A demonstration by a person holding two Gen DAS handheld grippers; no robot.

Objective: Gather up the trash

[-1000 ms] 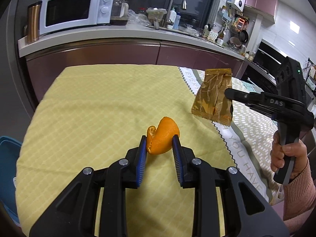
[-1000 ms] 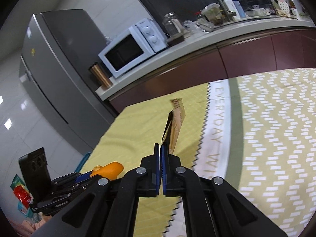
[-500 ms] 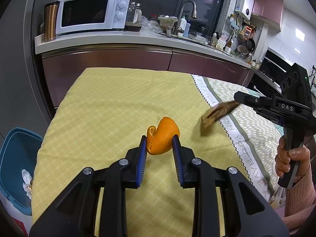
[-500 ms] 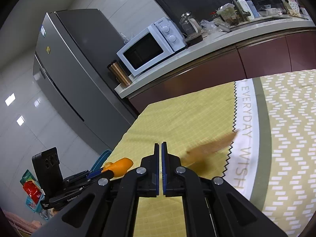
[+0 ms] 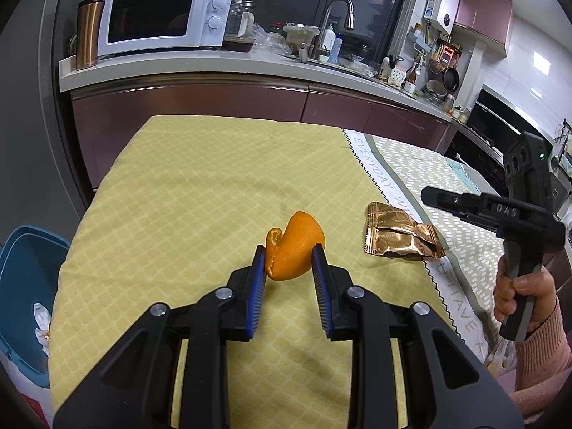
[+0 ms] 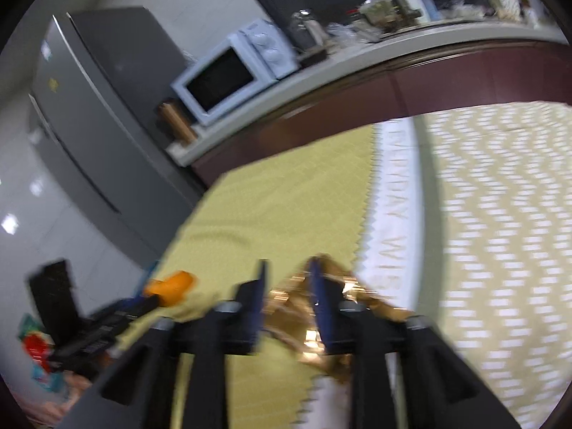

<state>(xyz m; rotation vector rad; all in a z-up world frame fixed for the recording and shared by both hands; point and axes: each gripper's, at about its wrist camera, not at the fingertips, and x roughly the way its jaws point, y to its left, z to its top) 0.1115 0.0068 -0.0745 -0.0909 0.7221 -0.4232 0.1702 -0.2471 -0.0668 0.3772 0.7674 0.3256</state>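
Observation:
My left gripper point(image 5: 289, 254) is shut on an orange peel point(image 5: 295, 246) and holds it above the yellow tablecloth point(image 5: 200, 193). A gold foil wrapper point(image 5: 398, 236) lies flat on the cloth to the right of the peel. My right gripper point(image 6: 287, 279) is open, its jaws apart just above the wrapper point(image 6: 304, 325), in a blurred view. In the left wrist view the right gripper point(image 5: 434, 196) hovers right of the wrapper, apart from it. The peel also shows at the left of the right wrist view point(image 6: 171, 286).
A blue bin point(image 5: 25, 286) with crumpled trash stands on the floor left of the table. A patterned runner point(image 5: 429, 178) covers the table's right side. A counter with a microwave point(image 5: 161, 18) and a sink runs behind the table.
My right gripper let go of the gold wrapper, which fell flat onto the cloth, and its jaws opened. My left gripper kept hold of the orange peel.

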